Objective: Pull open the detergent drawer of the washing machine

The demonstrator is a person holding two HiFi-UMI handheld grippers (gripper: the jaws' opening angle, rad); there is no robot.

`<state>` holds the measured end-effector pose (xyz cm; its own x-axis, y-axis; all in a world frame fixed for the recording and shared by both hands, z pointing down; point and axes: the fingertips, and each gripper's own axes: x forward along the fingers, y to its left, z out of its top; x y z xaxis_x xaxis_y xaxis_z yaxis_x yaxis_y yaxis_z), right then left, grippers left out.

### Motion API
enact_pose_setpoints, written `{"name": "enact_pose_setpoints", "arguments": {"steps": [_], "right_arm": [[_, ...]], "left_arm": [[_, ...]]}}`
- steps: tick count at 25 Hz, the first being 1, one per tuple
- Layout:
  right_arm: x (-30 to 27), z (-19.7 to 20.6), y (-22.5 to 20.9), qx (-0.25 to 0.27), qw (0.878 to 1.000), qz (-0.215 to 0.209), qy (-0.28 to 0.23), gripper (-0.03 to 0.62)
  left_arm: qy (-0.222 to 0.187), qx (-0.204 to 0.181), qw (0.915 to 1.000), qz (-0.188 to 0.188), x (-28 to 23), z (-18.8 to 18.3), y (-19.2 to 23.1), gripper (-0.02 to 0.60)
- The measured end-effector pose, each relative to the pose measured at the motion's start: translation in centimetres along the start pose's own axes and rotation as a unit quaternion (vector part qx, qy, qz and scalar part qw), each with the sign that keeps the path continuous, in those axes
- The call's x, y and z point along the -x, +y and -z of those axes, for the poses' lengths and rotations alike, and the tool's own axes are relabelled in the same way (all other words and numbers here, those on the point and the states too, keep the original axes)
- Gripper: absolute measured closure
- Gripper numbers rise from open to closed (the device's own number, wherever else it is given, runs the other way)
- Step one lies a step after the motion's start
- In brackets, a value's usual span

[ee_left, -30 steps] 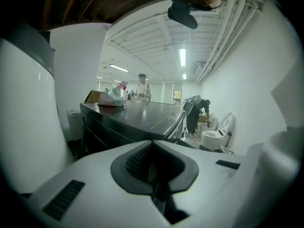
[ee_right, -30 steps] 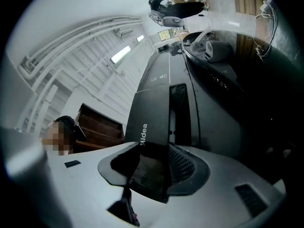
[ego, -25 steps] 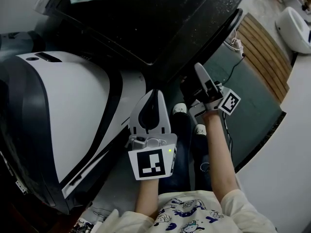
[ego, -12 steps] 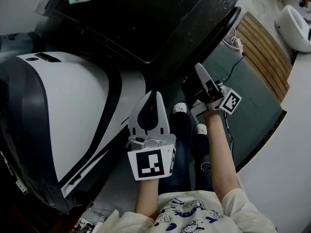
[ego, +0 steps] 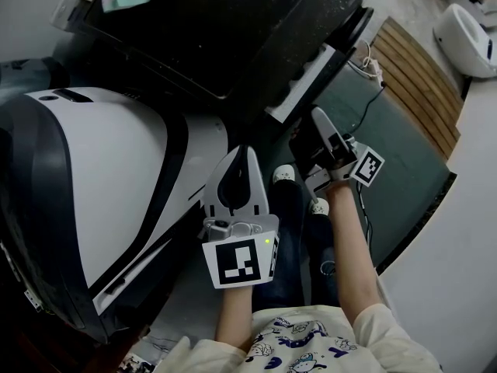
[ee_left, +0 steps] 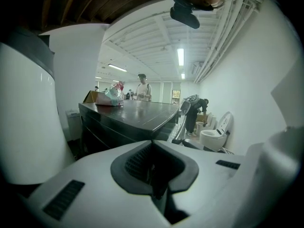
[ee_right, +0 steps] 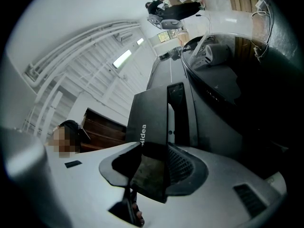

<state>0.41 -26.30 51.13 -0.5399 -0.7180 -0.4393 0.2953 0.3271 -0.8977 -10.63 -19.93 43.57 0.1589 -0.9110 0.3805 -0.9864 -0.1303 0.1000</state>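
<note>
Right gripper [ee_right: 151, 172] fingers [ee_right: 184, 167] clenched the detergent drawer [ee_right: 153, 120] front; its long axis seemingly ran straight away from them. Left gripper [ee_left: 153, 167] was clenched, empty.

Dark green floor mat [ego: 411, 169]; wooden slat board [ego: 423, 84] beside; cable [ego: 382, 95] across mat.
</note>
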Motion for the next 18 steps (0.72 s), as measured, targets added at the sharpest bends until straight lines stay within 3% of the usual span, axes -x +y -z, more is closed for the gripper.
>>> {"name": "enact_pose_setpoints", "arguments": {"steps": [18], "right_arm": [[5.1, -1.3, 2.5, -0.004, 1.000, -0.001, -0.007, 0.421]], "left_arm": [[-0.002, -0.004, 0.9998, 0.018, 1.8, 1.0, -4.9, 0.568]]}}
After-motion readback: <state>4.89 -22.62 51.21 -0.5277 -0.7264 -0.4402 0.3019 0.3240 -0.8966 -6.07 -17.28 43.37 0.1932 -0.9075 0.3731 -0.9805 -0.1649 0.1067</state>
